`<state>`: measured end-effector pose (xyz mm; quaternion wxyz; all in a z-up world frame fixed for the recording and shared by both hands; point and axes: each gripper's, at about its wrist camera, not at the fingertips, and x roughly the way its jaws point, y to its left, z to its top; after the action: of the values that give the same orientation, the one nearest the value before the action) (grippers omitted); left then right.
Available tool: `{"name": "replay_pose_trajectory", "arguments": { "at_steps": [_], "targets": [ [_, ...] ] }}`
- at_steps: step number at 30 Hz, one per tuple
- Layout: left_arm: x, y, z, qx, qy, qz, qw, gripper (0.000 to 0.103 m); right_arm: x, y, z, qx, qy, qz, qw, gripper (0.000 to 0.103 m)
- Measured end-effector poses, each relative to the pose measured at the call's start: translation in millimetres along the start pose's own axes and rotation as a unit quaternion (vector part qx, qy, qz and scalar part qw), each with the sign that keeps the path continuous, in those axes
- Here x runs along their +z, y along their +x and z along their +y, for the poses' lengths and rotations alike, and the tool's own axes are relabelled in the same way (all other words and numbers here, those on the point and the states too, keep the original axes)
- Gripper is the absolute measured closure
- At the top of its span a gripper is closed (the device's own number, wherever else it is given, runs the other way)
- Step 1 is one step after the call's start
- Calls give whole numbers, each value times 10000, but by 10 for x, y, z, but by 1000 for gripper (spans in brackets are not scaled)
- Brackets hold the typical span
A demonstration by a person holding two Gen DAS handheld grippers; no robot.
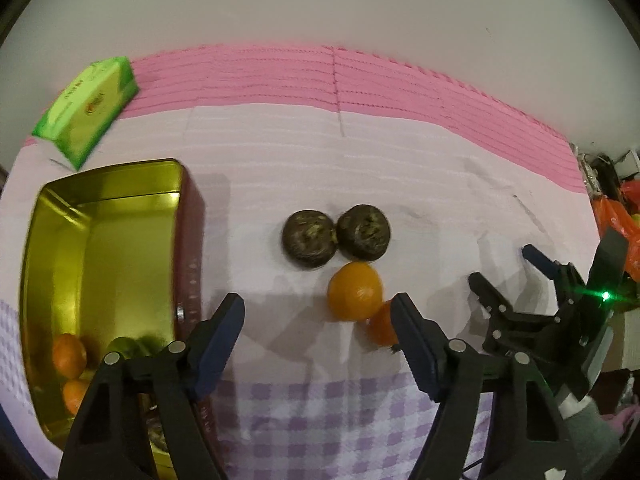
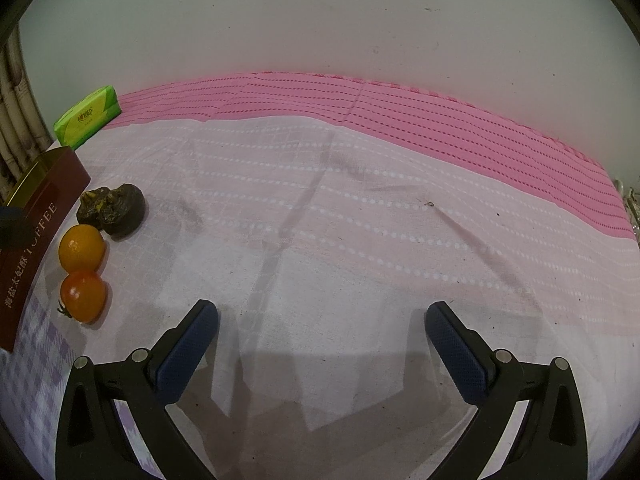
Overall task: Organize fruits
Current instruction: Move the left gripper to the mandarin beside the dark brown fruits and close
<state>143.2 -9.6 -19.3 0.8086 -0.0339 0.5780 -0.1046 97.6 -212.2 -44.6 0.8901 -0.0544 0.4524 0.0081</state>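
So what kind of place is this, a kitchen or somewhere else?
Probably a home, not clearly a kitchen: a cloth-covered surface against a plain wall, with a toffee tin holding fruit and a green tissue pack nearby.

The tin box [image 1: 100,240] is showing a glossy, gold-toned metal inside that is mirroring the fruit in it, while its dark red outer wall [image 2: 40,216] is looking smooth and semi-matt with printed lettering. The tablecloth [image 2: 360,220] is appearing as soft woven cloth, matt and creased, with raised dotted rows. The two dark fruits [image 1: 308,238] are looking rough, wrinkled and dull. The orange fruit [image 1: 355,290] is showing a smooth, slightly shiny peel. The green tissue pack [image 1: 88,108] is gleaming like thin plastic film. The gripper pads [image 2: 188,344] are looking like dimpled matt rubber on black plastic arms.
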Motion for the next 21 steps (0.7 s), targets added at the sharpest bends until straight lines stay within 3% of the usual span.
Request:
{"name": "replay_pose_trajectory", "arguments": {
  "at_steps": [10,21],
  "targets": [
    [179,273,-72,-277,-156,417,9986,43,3,6,1,1,1,1,10000,0],
    [172,469,-86,-274,-166,673,9972,69,2,8,-2,2,1,1,10000,0]
  ]
}}
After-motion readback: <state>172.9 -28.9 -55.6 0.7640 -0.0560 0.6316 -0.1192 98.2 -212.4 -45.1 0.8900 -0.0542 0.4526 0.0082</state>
